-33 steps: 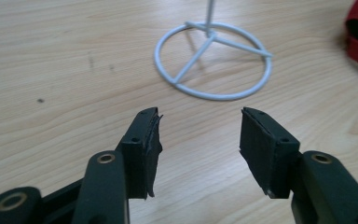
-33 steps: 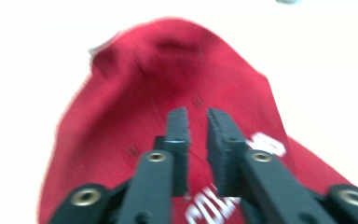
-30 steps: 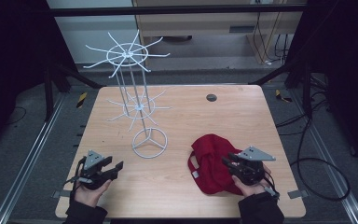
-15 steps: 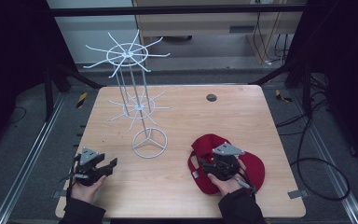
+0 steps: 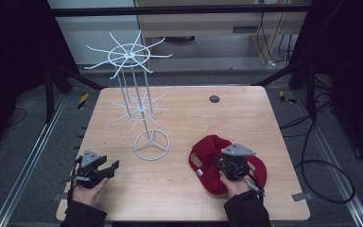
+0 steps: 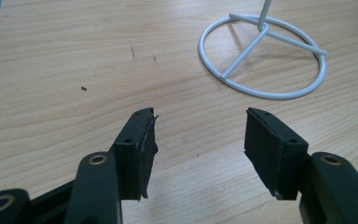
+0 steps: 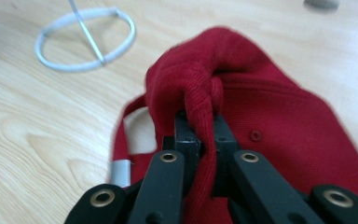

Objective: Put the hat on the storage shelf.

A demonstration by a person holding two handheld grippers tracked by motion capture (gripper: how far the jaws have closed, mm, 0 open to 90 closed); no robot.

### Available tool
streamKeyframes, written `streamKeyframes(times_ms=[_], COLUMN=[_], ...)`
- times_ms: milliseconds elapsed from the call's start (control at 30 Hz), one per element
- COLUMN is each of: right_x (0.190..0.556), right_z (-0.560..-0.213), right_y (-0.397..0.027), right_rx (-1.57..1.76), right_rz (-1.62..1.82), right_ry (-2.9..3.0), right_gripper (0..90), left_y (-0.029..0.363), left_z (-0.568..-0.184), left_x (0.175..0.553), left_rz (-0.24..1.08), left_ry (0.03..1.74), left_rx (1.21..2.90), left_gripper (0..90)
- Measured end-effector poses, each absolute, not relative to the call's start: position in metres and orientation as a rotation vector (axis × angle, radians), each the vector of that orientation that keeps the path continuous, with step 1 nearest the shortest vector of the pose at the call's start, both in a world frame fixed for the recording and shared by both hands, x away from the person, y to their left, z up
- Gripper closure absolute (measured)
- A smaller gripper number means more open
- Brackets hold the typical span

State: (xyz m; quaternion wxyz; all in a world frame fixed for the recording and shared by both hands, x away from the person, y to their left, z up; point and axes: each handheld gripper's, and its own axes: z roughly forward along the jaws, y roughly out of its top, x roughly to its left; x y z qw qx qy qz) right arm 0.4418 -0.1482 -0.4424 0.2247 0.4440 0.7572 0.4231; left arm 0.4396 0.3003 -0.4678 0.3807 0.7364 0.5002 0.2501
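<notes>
The right gripper (image 5: 228, 166) sits over a red cap (image 5: 208, 147) near the front right part of the wooden table (image 5: 246, 118). Its jaws have just been closing, and in the right gripper view they are pinched tight on a bunched fold of the cap's cloth (image 7: 200, 88), which rises in a ridge between the two black pads. The rest of the cap spreads flat on the table around the gripper, with its back strap and a small silver buckle (image 7: 120, 171) lying toward the white wire stand (image 5: 137, 94).

The left gripper (image 5: 105, 169) rests at the front left corner, well apart from the cap, held in the person's hand. Its jaws stand wide apart with only bare tabletop between them, and the stand's round base (image 6: 263, 58) lies on the table ahead of it
</notes>
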Motion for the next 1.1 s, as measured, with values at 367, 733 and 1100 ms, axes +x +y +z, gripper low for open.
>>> streamKeyframes(times_ms=[367, 733, 1100], right_x=[0.433, 0.43, 0.432], right_z=[-0.393, -0.345, -0.296], right_y=[-0.168, -0.176, -0.183], right_rx=[1.153, 1.069, 1.016], right_rz=[1.399, 1.622, 1.711], right_ry=[1.942, 1.79, 1.633], right_gripper=[86.5, 86.6, 86.7], left_y=[0.298, 0.297, 0.297], left_z=[-0.467, -0.467, -0.468], left_x=[0.439, 0.439, 0.44], left_rz=[0.627, 0.621, 0.621], left_ry=[1.266, 1.263, 1.265], left_rx=[1.875, 1.873, 1.875], left_gripper=[42.7, 42.6, 42.6])
